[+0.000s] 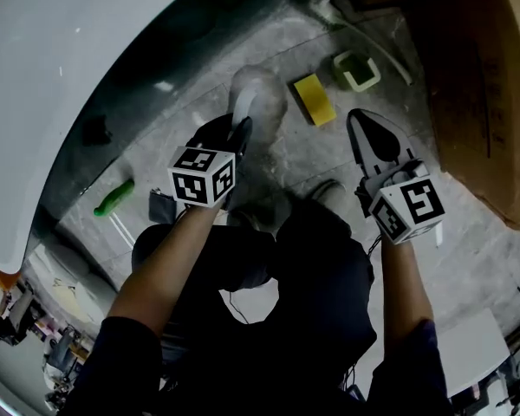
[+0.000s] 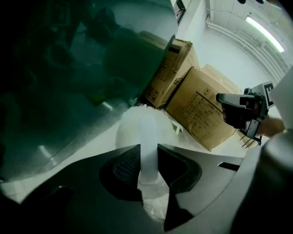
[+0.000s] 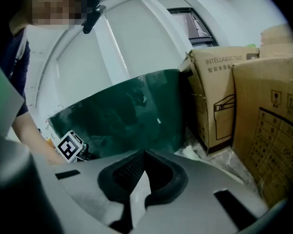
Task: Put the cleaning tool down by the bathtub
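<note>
My left gripper (image 1: 240, 131) is shut on the pale handle of the cleaning tool (image 1: 258, 94), a white fluffy brush whose head hangs close over the grey floor. In the left gripper view the handle (image 2: 148, 152) stands upright between the jaws of that gripper (image 2: 148, 146), with the fluffy head (image 2: 135, 126) beyond. The bathtub (image 1: 52, 59) curves along the upper left; its dark green side (image 2: 88, 72) is close to the tool. My right gripper (image 1: 365, 121) hovers to the right, jaws shut with nothing in them, and it shows the same in its own view (image 3: 144, 153).
A yellow sponge (image 1: 315, 99) and a green and white container (image 1: 357, 70) lie on the floor ahead. A green-handled tool (image 1: 114, 198) lies by the tub at left. Cardboard boxes (image 1: 477, 85) stand at right. The person's legs are below.
</note>
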